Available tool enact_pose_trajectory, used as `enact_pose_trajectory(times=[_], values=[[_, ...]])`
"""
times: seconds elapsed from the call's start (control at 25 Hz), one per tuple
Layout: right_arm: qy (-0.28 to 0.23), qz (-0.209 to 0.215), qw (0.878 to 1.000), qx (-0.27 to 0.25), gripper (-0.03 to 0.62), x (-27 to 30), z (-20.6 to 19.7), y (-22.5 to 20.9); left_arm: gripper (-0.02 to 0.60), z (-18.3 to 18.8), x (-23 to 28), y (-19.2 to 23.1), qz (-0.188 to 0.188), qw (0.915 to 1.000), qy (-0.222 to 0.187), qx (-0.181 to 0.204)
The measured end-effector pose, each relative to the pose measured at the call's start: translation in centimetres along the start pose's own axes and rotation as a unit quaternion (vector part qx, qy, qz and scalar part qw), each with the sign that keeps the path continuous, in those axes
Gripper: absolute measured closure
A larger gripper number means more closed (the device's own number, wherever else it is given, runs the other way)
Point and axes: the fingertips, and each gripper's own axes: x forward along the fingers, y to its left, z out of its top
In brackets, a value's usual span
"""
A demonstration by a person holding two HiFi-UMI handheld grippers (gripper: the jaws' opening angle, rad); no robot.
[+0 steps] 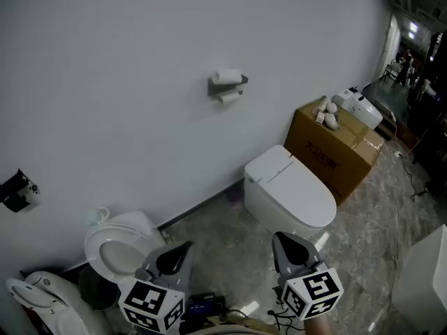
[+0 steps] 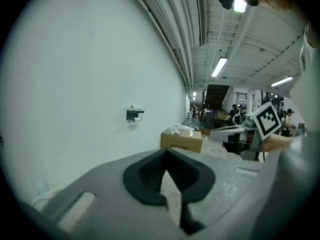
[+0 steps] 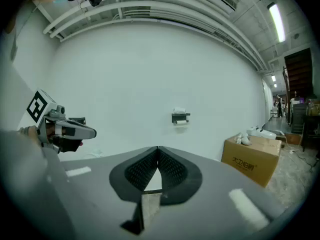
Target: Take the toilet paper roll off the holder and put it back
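Observation:
A dark holder (image 1: 228, 84) is fixed to the white wall, with one white paper roll (image 1: 227, 76) resting on top and another (image 1: 229, 97) hanging under it. The same holder (image 2: 134, 115) is small and far off in the left gripper view, and the holder (image 3: 180, 117) sits ahead in the right gripper view. My left gripper (image 1: 183, 246) is low at the bottom of the head view, shut and empty. My right gripper (image 1: 281, 237) is beside it, also shut with nothing held. Both are far from the holder.
A white toilet (image 1: 288, 189) with its lid down stands by the wall, next to a cardboard box (image 1: 337, 146) with white items on top. Another toilet (image 1: 119, 249) with its seat open is at lower left. The floor is marbled tile.

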Motion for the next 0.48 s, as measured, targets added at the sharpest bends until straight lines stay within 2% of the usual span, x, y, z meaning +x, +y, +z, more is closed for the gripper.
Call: enact_pose_trajectory(times=[0.48], values=[[0.000,0.005,1.000,-0.001,0.589,-0.17,-0.03,0.00,0.588,0.14,-0.18,-0.22,0.006,1.0000,0.000,0.000]])
